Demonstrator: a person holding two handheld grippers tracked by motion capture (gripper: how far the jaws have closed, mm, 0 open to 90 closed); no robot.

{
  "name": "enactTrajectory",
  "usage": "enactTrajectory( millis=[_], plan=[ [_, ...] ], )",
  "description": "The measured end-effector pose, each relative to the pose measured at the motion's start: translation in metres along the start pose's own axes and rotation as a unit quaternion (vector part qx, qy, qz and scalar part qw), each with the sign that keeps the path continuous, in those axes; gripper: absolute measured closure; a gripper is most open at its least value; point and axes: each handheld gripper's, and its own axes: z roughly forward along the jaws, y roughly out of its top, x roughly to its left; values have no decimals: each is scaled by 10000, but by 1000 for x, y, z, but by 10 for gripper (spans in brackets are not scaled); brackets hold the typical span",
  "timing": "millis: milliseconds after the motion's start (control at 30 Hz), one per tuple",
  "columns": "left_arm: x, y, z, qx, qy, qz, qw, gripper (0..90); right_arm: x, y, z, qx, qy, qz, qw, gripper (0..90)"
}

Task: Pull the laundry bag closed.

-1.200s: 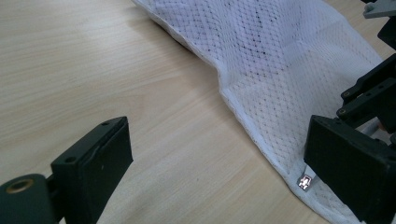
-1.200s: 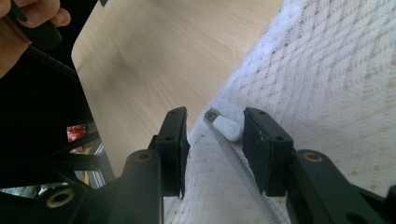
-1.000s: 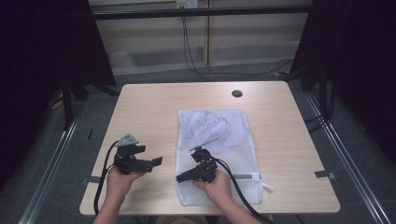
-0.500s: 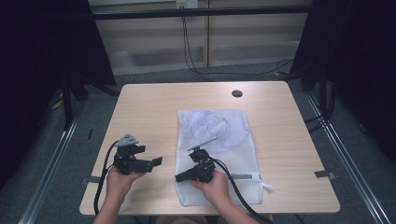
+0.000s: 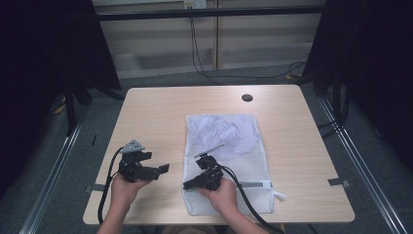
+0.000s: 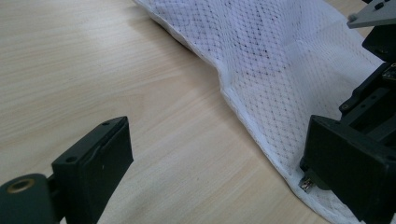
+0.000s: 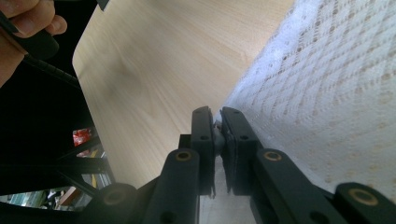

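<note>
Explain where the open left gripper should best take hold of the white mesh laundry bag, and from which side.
Probably the bag's hemmed left edge, approached from the bare table side: the left gripper already faces it open. The edge lies flat, thin enough to pinch, beside where the right gripper grips.

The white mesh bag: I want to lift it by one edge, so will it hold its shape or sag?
The white mesh bag would probably sag: it lies flat and creased. It looks light, being thin netting. The right hand-held gripper, just closing, pinches its edge.
</note>
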Motion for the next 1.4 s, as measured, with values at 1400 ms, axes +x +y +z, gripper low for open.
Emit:
enactTrajectory(
  millis=[1400],
  plan=[
    [-24,4,15,168,-1034,-245,9942,80,-11,2,-44,-655,457,301,9964,864]
  ],
)
